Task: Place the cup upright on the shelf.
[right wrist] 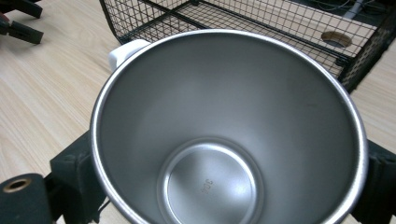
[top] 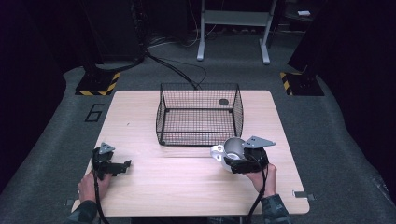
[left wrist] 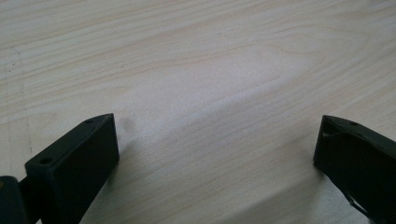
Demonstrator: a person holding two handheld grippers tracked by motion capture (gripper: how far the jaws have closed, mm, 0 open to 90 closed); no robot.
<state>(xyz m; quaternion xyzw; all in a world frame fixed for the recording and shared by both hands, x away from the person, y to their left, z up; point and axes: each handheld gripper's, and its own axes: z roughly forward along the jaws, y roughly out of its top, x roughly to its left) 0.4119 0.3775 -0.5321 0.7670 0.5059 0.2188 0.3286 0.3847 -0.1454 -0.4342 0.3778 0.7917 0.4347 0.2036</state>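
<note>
Beside the wire basket (top: pixel 200 114), the right gripper (top: pixel 236 158) clamps a steel cup (right wrist: pixel 229 135); left gripper (top: pixel 122 166) gapes wide.

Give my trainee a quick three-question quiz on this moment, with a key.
1. True or false: the steel cup already sits inside the wire basket.
2. Which gripper holds the cup? A) left gripper B) right gripper
3. Fill in: the left gripper's jaws stand ____ over the bare table.

Key:
1. False; the cup is outside the basket, near its front right corner.
2. B; the right gripper's jaws stand on either side of it.
3. Open, with nothing between them.
</note>
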